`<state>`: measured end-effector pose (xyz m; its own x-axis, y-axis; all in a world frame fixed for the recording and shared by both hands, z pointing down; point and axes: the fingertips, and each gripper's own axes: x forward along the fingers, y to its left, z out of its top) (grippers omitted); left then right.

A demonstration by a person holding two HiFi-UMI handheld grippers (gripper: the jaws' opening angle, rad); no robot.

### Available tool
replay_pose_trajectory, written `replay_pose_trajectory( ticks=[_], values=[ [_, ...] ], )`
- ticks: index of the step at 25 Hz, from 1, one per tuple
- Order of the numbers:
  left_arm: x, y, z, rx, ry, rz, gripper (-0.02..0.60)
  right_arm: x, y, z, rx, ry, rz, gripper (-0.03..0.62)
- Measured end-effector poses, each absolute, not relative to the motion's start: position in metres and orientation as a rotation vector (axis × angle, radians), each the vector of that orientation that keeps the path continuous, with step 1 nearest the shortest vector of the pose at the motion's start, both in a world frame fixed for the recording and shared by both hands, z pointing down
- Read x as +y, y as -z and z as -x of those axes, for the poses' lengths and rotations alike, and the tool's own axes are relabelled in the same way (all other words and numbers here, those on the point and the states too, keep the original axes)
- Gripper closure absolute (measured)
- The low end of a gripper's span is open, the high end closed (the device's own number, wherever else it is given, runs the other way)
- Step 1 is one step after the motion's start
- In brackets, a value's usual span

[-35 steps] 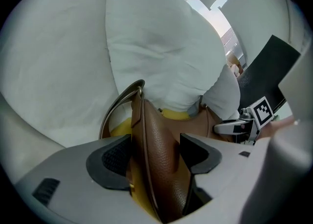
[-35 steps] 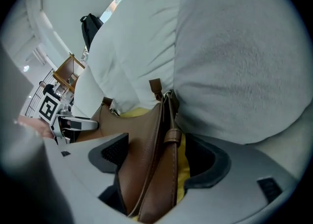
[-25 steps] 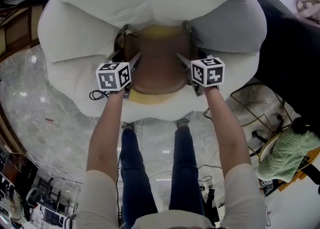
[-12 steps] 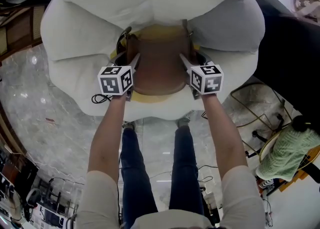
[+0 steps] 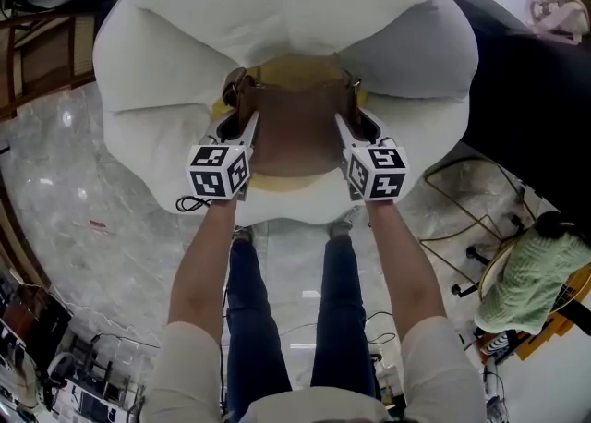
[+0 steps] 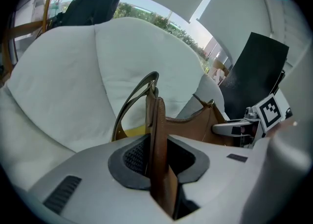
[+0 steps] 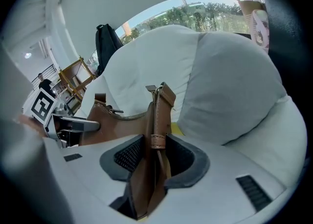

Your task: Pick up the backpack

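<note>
Backpack (image 5: 295, 139) spans from my left gripper (image 5: 243, 126) to my right gripper (image 5: 349, 126), both closing and each pinching its brown side, cushion (image 5: 277, 15) just beyond.

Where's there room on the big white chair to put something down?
The white chair is bare to either side of the backpack; so is the marble floor on its left. The middle is crowded: the left gripper and right gripper, jaws closing on the backpack's ends. On the right, a person in green takes the floor.
</note>
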<state>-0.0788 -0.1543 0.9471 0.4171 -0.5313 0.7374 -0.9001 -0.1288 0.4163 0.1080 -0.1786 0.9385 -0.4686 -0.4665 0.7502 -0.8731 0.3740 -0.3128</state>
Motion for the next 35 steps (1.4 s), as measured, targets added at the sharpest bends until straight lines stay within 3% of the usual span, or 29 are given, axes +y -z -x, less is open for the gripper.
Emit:
replay_pose_trajectory(
  ticks=[14, 35],
  values=[
    [-0.198, -0.803, 0.09, -1.351, -0.394, -1.997, 0.487, -0.217, -0.789, -0.096, -2.249, -0.684, -1.286, 0.444],
    [-0.184, -0.605, 0.092, -1.41, -0.32, -2.09, 0.488, -0.2, -0.584, -0.095, -2.332, -0.549, -1.372, 0.444]
  ],
)
